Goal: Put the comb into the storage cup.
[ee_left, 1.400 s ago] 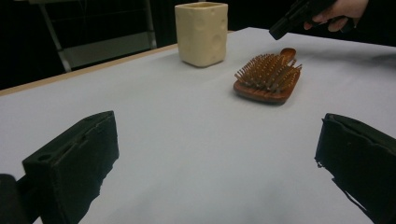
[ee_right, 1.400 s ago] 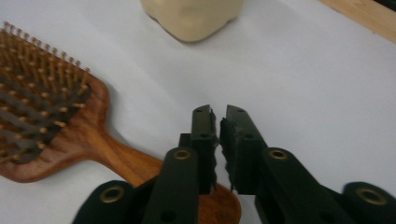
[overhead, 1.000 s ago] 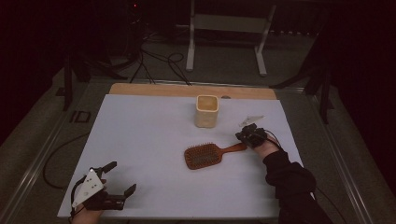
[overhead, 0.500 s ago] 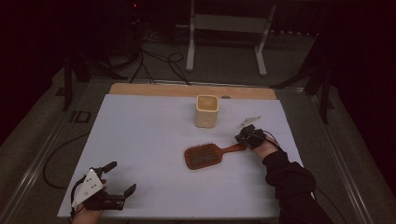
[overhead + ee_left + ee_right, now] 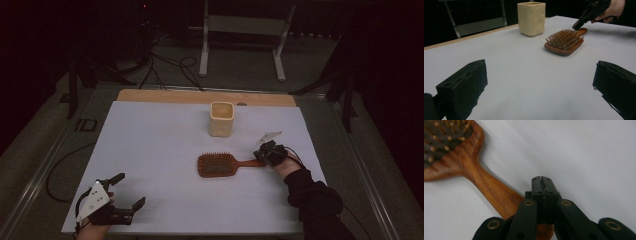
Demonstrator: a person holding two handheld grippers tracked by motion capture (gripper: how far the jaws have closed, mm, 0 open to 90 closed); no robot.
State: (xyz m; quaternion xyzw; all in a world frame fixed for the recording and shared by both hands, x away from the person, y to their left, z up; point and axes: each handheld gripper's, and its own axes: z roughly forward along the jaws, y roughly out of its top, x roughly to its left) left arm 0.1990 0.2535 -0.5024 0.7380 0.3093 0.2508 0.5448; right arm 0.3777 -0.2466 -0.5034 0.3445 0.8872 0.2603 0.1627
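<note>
a wooden hairbrush (image 5: 218,164) lies flat on the white-covered bench (image 5: 155,150), bristles up. its head is a rounded paddle of reddish-brown wood with a dark cushion set with pale-tipped pins; a slim handle of the same wood runs out from it. in the high view its long axis lies nearly straight across the bench, head toward the middle and handle pointing to the right. it sits a little right of the centre, near the front of a cream-coloured square cup (image 5: 221,119) that stands upright farther back. the right hand-held gripper (image 5: 263,154) is at the handle's end; in the right gripper view its two black jaws are pressed together, tips resting above the handle with nothing between them. the left hand-held gripper (image 5: 129,191) sits at the near left corner, well apart from the brush, jaws spread wide over bare bench.
</note>
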